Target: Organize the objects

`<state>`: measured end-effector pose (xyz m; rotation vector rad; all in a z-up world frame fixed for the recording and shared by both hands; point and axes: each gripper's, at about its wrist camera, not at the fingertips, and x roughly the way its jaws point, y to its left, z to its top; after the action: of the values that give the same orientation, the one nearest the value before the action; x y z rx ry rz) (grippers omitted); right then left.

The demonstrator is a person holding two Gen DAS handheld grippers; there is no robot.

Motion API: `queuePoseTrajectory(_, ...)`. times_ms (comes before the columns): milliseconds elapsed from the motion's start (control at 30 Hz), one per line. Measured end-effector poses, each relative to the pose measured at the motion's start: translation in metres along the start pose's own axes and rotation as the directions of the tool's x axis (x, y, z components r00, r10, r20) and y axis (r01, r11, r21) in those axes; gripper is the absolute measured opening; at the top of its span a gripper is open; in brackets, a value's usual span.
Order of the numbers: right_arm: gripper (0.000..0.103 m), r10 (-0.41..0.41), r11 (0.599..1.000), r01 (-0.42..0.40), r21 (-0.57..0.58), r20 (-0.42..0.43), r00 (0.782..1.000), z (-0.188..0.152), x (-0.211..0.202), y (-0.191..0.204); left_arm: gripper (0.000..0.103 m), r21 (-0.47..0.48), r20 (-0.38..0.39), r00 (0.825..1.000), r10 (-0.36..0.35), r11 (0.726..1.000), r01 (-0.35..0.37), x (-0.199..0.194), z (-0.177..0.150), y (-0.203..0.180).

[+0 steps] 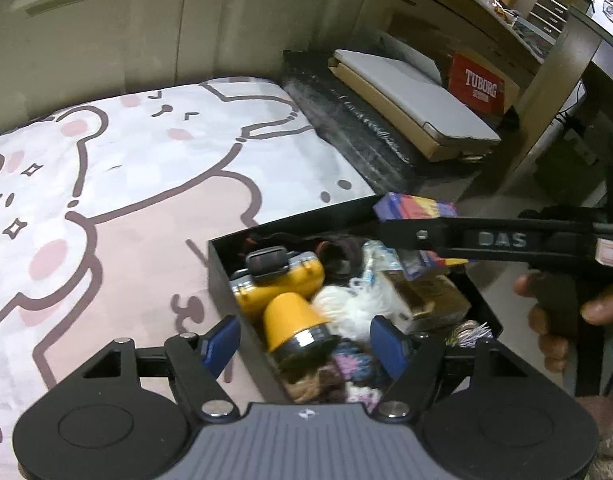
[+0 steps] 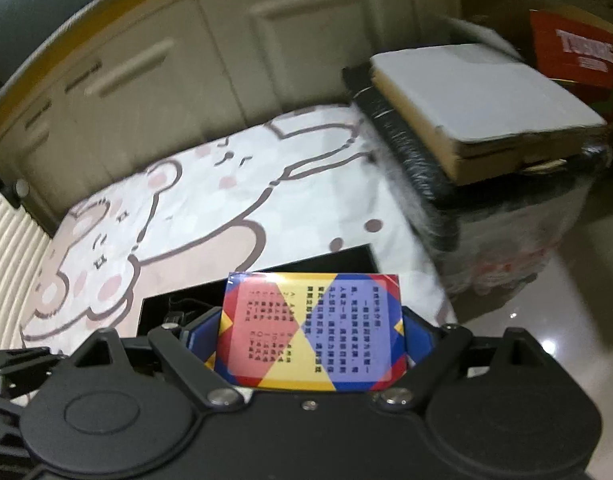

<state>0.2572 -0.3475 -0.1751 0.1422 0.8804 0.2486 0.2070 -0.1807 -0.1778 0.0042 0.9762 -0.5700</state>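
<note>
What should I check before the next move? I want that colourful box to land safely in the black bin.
1. Right gripper grips the colourful box on both sides: ok.
2. Box is above the black bin: ok, it hangs over the far right corner.
3. Free room in the bin: not ok, the yellow case, yellow-capped jar and white yarn crowd it.
4. Left gripper holds nothing: ok, its pads straddle the bin's near wall without pressing.
5. Left gripper steadies the bin: cannot tell.
</note>
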Motion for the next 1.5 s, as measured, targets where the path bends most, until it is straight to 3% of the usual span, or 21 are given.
queuePoseTrajectory(133,0.091,-0.024,0.998,0.023,-0.051,-0.024,0.999,0.003,0.015,0.009,0.071,0.008,0.002,1.000,0.005,1.000,-0.005,-0.001,-0.002,0.005)
queuePoseTrajectory(233,0.102,-0.038,0.998,0.039,-0.047,0.034,0.999,0.002,0.008,0.009,0.071,0.005,0.003,1.000,0.000,1.000,0.000,-0.002,-0.003,0.006)
queuePoseTrajectory(300,0.102,-0.016,1.000,0.016,-0.006,0.051,0.999,0.006,-0.001,0.002,0.071,0.006,0.005,1.000,0.004,1.000,-0.004,-0.002,-0.003,0.006)
queuePoseTrajectory(400,0.095,-0.018,0.999,0.015,0.043,0.074,0.997,0.010,-0.012,-0.006,0.072,0.003,0.003,1.000,0.006,1.000,-0.006,-0.002,-0.003,0.007)
queuePoseTrajectory(467,0.081,-0.018,0.999,0.015,0.039,0.076,0.997,0.010,-0.014,-0.008,0.072,0.001,0.004,1.000,0.006,1.000,-0.006,-0.002,-0.003,0.007)
queuePoseTrajectory(500,0.080,-0.014,0.999,0.012,0.035,0.071,0.997,0.010,-0.014,-0.007,0.072,0.003,0.004,1.000,0.006,1.000,-0.006,-0.003,-0.003,0.007)
queuePoseTrajectory(733,0.078,-0.002,1.000,0.002,0.011,0.039,0.999,0.001,-0.010,-0.002,0.072,0.001,0.007,1.000,0.018,1.000,-0.018,-0.004,-0.001,0.007)
queuePoseTrajectory(967,0.080,-0.015,1.000,0.015,-0.005,0.064,0.998,0.001,-0.030,0.004,0.072,-0.012,0.021,0.999,0.036,0.999,-0.036,-0.015,0.005,0.005)
queuePoseTrajectory(1500,0.096,-0.077,0.996,0.082,-0.044,0.101,0.992,0.002,-0.133,0.034,0.074,0.020,0.104,0.990,0.099,0.995,-0.102,-0.114,0.007,-0.020)
